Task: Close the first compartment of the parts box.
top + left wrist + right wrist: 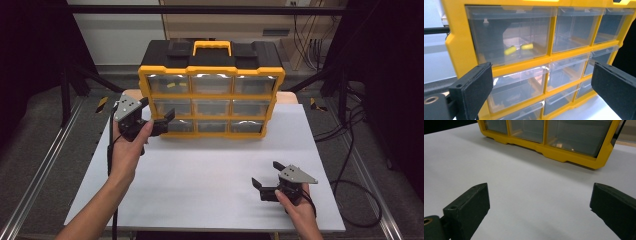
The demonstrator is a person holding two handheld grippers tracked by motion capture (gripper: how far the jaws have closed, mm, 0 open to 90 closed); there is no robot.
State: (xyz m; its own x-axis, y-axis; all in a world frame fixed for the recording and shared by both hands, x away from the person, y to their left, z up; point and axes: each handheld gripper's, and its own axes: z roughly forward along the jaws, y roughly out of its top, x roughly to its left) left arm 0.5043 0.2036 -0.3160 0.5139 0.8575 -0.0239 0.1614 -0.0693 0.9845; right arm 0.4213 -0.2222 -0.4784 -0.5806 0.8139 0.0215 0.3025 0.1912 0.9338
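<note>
A yellow and black drawer cabinet with clear drawers stands at the far side of the white table. My left gripper is held open just in front of the cabinet's left column, off the table. In the left gripper view its jaws frame the cabinet, whose shut top left drawer holds two small yellow pieces. Nothing sits between the jaws. My right gripper rests low at the table's near right, open and empty. In the right gripper view it faces the cabinet's bottom row.
A yellow carry handle tops the cabinet. Dark frame struts slope down at both sides behind the table. Cables lie on the floor to the right, and a metal rail runs along the left.
</note>
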